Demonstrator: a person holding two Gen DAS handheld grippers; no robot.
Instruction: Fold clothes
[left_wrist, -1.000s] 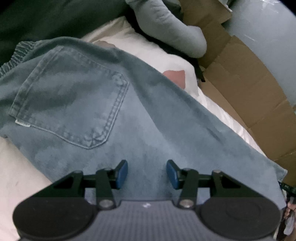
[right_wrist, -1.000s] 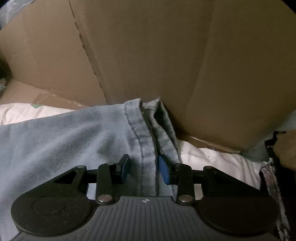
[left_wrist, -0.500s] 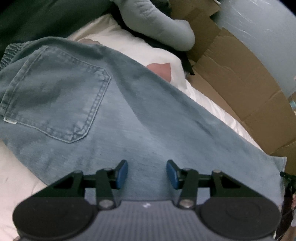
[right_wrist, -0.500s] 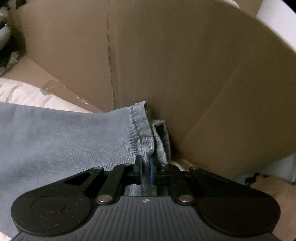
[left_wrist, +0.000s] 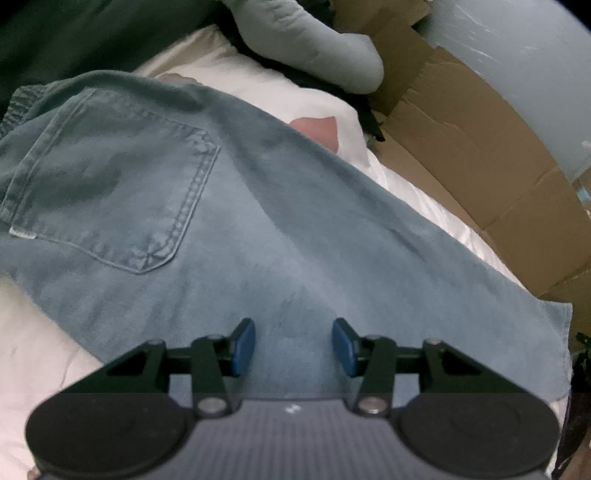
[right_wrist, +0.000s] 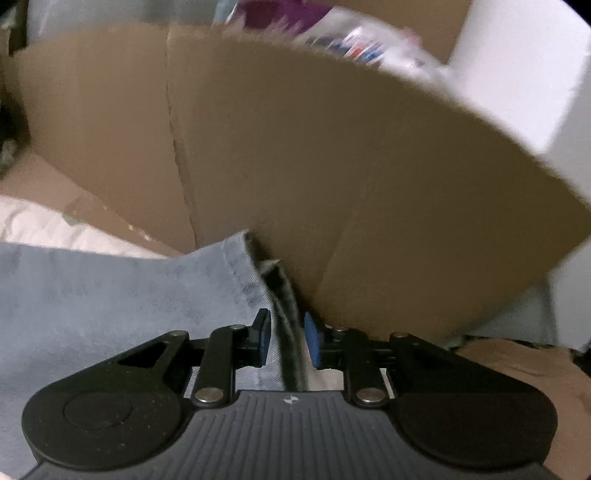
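Observation:
A pair of light blue jeans (left_wrist: 280, 221) lies spread on a white sheet (left_wrist: 40, 354), its back pocket (left_wrist: 110, 192) at the left of the left wrist view. My left gripper (left_wrist: 293, 345) hovers over the leg, open, with nothing between its blue pads. In the right wrist view the leg's hem (right_wrist: 255, 277) stands bunched against the cardboard. My right gripper (right_wrist: 286, 338) straddles that hem; its jaws are opening, and the folded edge sits between the pads with a gap on each side.
A brown cardboard wall (right_wrist: 295, 166) rises right behind the hem and runs along the sheet's far edge (left_wrist: 461, 140). A grey garment (left_wrist: 314, 48) and dark clothes lie at the top of the left wrist view. White sheet shows beside the jeans (right_wrist: 33, 225).
The right gripper closed on the hem half a second ago and has since parted its jaws and risen, tilting the view up the cardboard. The left gripper kept its place and opening.

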